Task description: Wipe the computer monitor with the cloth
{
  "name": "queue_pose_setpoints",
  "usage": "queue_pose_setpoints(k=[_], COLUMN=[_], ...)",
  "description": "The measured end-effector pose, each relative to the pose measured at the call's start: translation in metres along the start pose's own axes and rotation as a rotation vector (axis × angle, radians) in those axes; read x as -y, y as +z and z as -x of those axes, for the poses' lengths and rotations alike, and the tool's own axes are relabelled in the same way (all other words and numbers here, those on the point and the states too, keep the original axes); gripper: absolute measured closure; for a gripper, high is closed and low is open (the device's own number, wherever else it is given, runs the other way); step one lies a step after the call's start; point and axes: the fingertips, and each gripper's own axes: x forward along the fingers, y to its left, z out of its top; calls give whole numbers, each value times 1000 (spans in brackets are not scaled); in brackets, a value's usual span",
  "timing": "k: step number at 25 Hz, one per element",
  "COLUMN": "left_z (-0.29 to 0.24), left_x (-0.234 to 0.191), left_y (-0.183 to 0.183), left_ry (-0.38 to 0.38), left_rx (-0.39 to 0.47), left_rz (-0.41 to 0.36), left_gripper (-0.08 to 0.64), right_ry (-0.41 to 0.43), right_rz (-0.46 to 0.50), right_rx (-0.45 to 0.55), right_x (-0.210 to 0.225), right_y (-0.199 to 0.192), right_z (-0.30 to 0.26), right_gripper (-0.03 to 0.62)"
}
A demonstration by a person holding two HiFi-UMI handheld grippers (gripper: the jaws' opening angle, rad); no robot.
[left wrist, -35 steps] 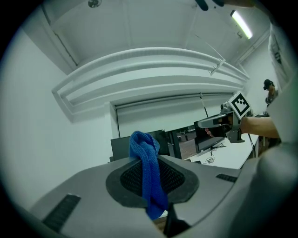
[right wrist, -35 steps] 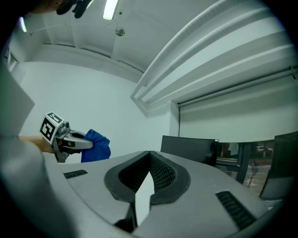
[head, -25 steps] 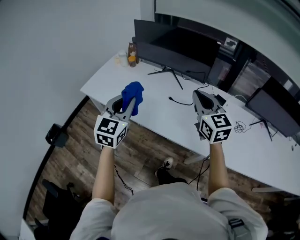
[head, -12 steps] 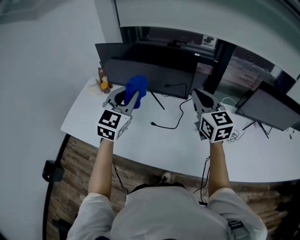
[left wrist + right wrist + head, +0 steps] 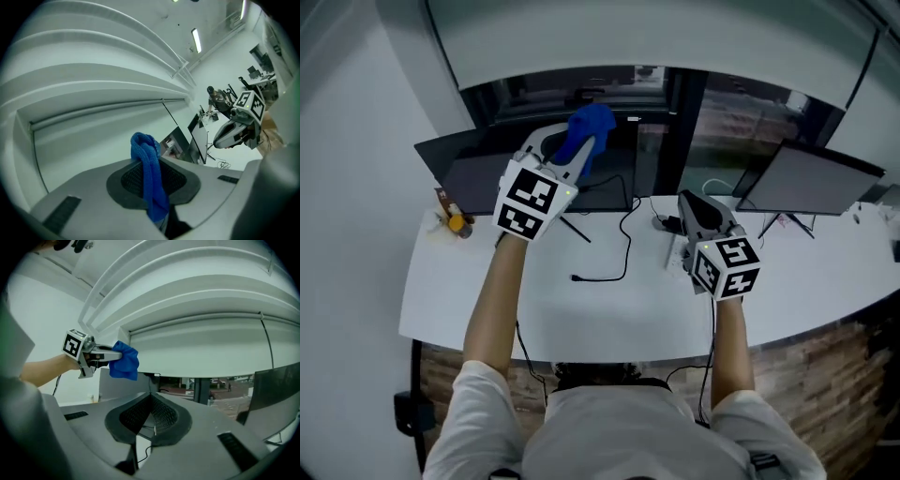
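Left gripper (image 5: 575, 157) has risen, jaws clamped on the cloth (image 5: 591, 126); right gripper (image 5: 694, 201) jaws together.

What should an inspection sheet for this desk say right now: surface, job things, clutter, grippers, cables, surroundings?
Surface: white desk, curved front edge.
Job's things: blue cloth raised at the top of the left monitor; contact cannot be told.
Clutter: small bottles at the desk's left end.
Grippers: left hand-held gripper shut on the blue cloth; right hand-held gripper shut, empty.
Cables: black cable loose across the desk.
Surroundings: second monitor at right, window behind, wood floor.
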Motion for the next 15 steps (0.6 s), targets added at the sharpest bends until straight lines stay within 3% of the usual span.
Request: queue_pose_setpoints(k=[5,9,15], left_z=[-64,-111,-153], left_x=[-8,-5,2], left_y=[-1,-4,-21], left_ry=[-110,-180,-219], left_rx=[-23,-55,-173], left_rz=[-42,-62,-141], left_gripper=[492,492,492], right_ry=[-134,-204,-233], right_rz=[-36,-45,-58], right_rx=[-73,-70,-89], right_x=[7,12,13], right_y=[-12,-10,-15], right_z=[2,13,13], right_gripper=[578,578,578])
